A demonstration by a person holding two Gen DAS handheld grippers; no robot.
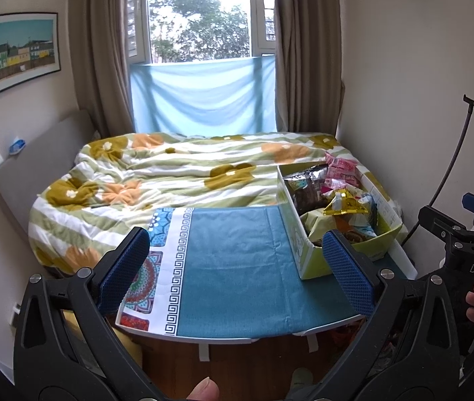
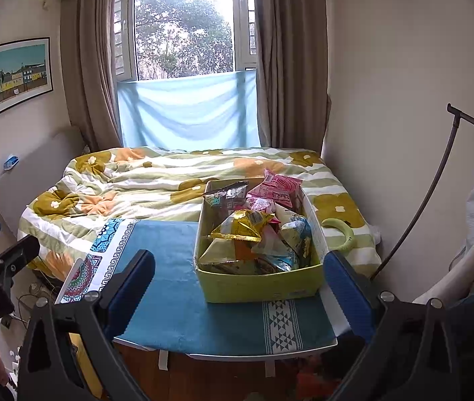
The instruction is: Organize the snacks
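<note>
Left wrist view shows the left gripper (image 1: 237, 264) spread wide, its two blue pads holding nothing and touching nothing, with the teal cloth (image 1: 237, 267) of the small table showing between them. Right wrist view shows the right gripper (image 2: 240, 284) just as wide apart and likewise empty. One yellow-green box (image 2: 260, 284) stands on the table, toward 1 o'clock from the left gripper and at 12 o'clock from the right gripper, just beyond its fingertips. The box is heaped with snack packets: one gold packet (image 2: 243, 225) on top near the middle, one dark packet (image 2: 228, 195) at the far left corner, two pink packets (image 2: 278, 188) at the far end, and several pale ones toward the near end, too overlapped to count exactly. One green ring-shaped item (image 2: 340, 232) lies on the floral quilt (image 2: 130, 180) at 3 o'clock of the box, outside it. The right gripper's body appears at 3 o'clock in the left view.
</note>
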